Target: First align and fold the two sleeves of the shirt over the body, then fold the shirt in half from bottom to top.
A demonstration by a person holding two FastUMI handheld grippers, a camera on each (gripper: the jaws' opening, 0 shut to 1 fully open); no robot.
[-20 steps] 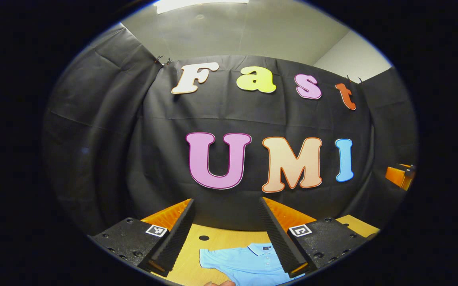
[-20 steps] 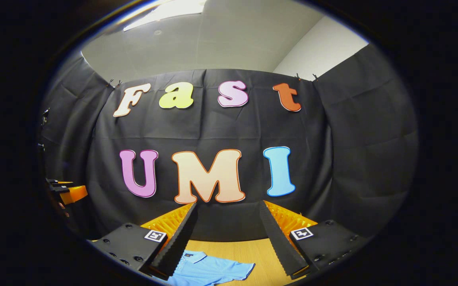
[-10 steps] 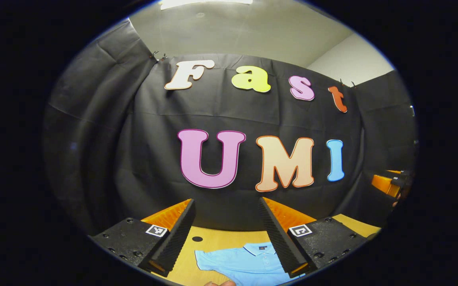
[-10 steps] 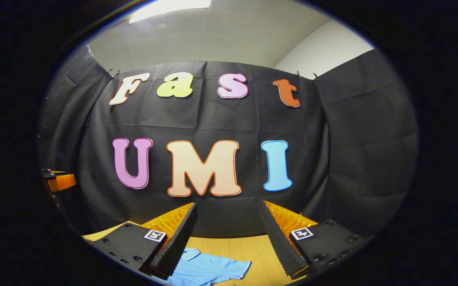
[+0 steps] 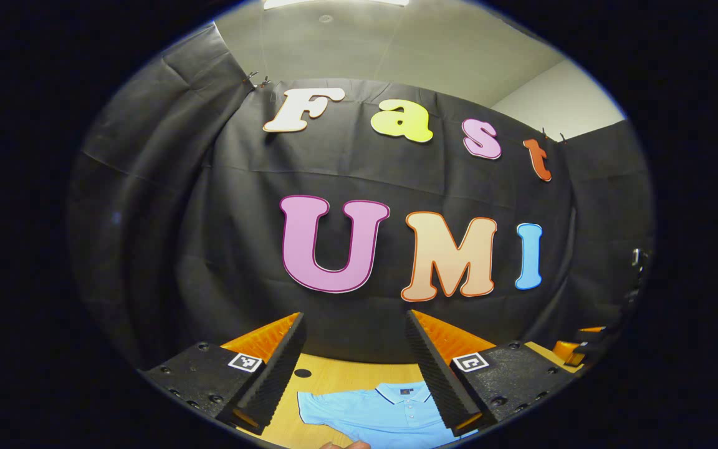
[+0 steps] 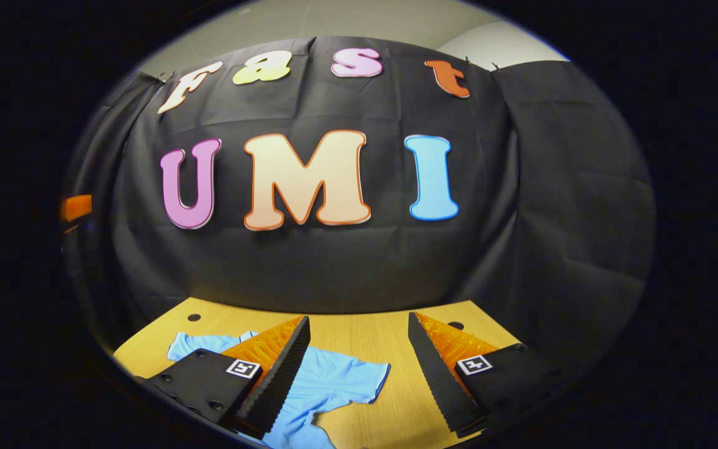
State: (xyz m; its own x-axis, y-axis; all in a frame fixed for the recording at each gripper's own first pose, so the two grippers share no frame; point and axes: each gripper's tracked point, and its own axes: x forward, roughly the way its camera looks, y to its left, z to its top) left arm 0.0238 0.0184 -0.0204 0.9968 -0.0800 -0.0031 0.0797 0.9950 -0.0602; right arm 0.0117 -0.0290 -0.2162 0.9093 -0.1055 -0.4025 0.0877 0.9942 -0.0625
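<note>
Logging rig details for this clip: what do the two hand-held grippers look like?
The left hand-held gripper and the right hand-held gripper match: two long wedge-shaped fingers with ridged inner faces, ribbed orange backing, and dark speckled mounting blocks with screws. Each block bears a small square black-and-white marker.

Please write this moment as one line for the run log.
stage: before first fold | shirt: flat on table, sleeves spread, unfolded | left gripper: open, above shirt, holds nothing | right gripper: open, above shirt sleeve, holds nothing
</note>
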